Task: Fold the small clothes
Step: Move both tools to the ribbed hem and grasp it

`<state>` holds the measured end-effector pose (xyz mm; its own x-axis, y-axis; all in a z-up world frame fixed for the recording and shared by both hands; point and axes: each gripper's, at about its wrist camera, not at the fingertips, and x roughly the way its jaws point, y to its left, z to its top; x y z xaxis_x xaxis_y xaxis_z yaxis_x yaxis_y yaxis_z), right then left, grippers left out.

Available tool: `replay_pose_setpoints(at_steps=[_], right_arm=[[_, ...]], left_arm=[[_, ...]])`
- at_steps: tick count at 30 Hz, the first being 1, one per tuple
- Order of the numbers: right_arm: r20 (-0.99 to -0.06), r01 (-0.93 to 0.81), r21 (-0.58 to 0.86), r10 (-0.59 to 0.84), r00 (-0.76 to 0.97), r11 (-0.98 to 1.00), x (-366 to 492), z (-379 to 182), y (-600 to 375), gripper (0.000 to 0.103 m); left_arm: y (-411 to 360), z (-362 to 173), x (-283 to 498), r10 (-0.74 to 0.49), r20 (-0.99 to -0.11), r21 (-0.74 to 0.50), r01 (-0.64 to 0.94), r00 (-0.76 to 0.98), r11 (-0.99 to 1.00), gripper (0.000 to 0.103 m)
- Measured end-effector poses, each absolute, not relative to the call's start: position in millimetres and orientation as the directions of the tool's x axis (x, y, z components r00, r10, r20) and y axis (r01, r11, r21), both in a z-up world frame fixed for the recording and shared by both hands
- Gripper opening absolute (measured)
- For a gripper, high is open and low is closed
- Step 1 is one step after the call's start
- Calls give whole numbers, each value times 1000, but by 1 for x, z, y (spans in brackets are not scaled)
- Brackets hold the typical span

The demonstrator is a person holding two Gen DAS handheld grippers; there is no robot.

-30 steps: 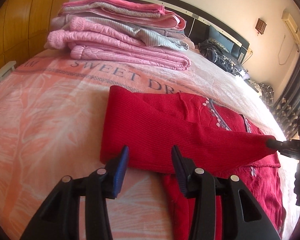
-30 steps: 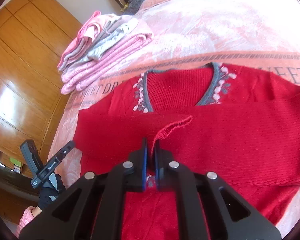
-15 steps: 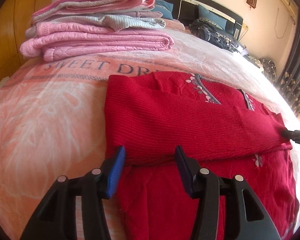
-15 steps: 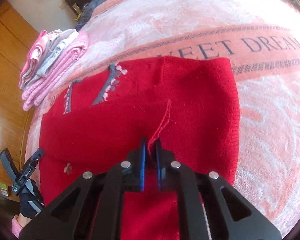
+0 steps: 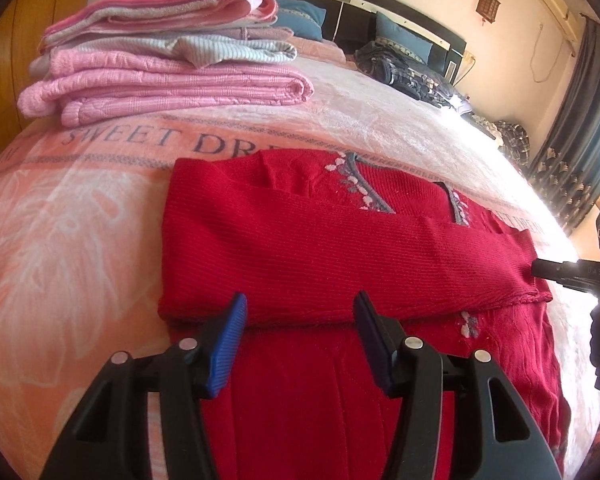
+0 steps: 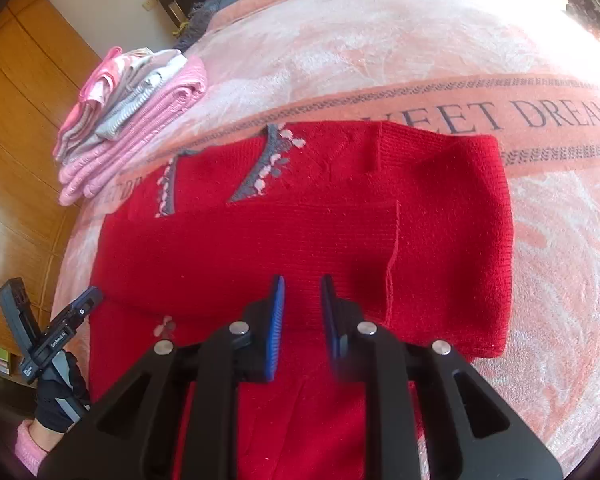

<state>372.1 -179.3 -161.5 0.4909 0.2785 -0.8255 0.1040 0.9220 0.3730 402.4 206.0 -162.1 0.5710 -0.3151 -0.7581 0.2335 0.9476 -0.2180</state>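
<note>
Left wrist view: your left tongs (image 5: pixel 298 322) hang spread and empty just above the sweater (image 5: pixel 320 248), which lies flat on the bed (image 5: pixel 72 216) below the "SWEET DREAM" band. Both sleeves now lie folded across the chest, one over the other. A second ago the right tongs were pressed together on the cuff of the right sleeve, carrying it across; half a second ago they were still pinching it over the body. Far right in this view, the tip of that other tool (image 5: pixel 560 272) sits level with the sleeve end.

Right wrist view: at the left edge, your gloved hand (image 6: pixel 56 404) grips the left tool low beside the sweater's side. The stack of folded clothes (image 6: pixel 132 120) rests well apart, up the bed. In the middle, the right tongs (image 6: pixel 302 316) have let go: fingers parted, nothing between them, poised over the sleeve (image 6: pixel 260 248) they just laid down, its cuff edge just to the right.

That likely closes the sleeve stage; the body still lies full length, so the hem-to-collar fold appears to be next. Both tools point forward and slightly down at the cloth.
</note>
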Motion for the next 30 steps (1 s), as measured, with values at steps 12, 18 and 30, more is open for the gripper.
replay_pose_setpoints(at_steps=[12,18,30], right_arm=[[-795,117,481,376,476,869,338,-137,-191,21],[-799,80,505,430,420,860,250,-96,-185,26],[-873,55,468,451,187,882,82,-124,-158,39]], left_arm=[[222,-128,372,-328,-786,-255,208,524,944,56],[246,-97,285,-326,-862,-240,254,389,937,56],[274,-150,149,-352,-929,-326,199,114,924,56]])
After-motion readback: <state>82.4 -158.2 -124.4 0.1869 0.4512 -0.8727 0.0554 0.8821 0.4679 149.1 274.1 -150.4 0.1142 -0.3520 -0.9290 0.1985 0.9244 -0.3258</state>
